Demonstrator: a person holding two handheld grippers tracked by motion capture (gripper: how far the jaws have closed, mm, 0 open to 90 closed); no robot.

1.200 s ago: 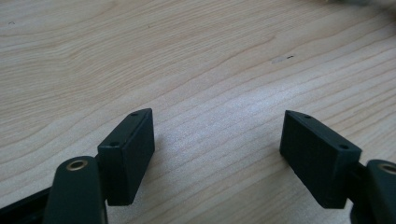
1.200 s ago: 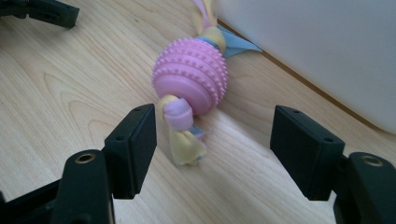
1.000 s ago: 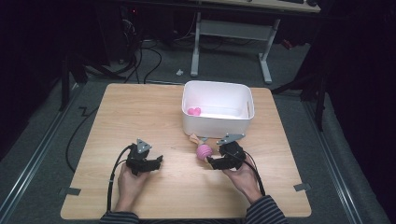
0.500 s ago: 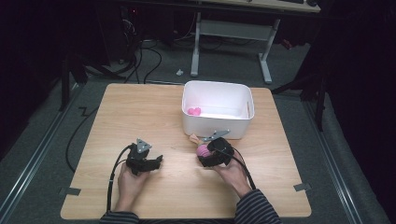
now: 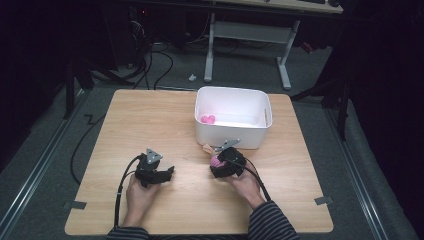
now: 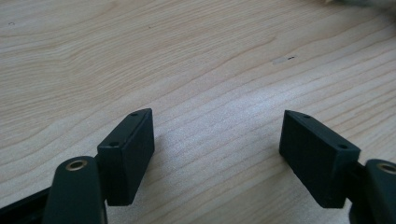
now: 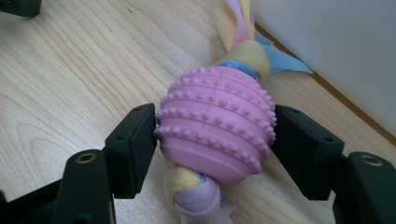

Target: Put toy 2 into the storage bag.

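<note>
A pink studded rubber ball (image 7: 215, 123) threaded on a braided pastel fabric rope (image 7: 243, 51) lies on the wooden table, close to the front wall of a white bin (image 5: 232, 135). My right gripper (image 7: 215, 140) has just been closing, and its pads now press on both sides of the ball. From the high view the ball (image 5: 215, 160) peeks out at the tip of the right gripper (image 5: 217, 166). My left gripper (image 5: 167, 172) rests low over bare wood at the front left. In the left gripper view its jaws (image 6: 217, 144) stand wide open with nothing between them.
Inside the white bin lies a small pink object (image 5: 207, 119). The bin wall (image 7: 336, 46) stands just beyond the ball. Bare tabletop (image 5: 150, 125) stretches left of the bin. Dark floor, cables and a desk frame surround the table.
The right hand has moved left onto the ball, and its jaws have closed around it. The left hand has stayed in place.
</note>
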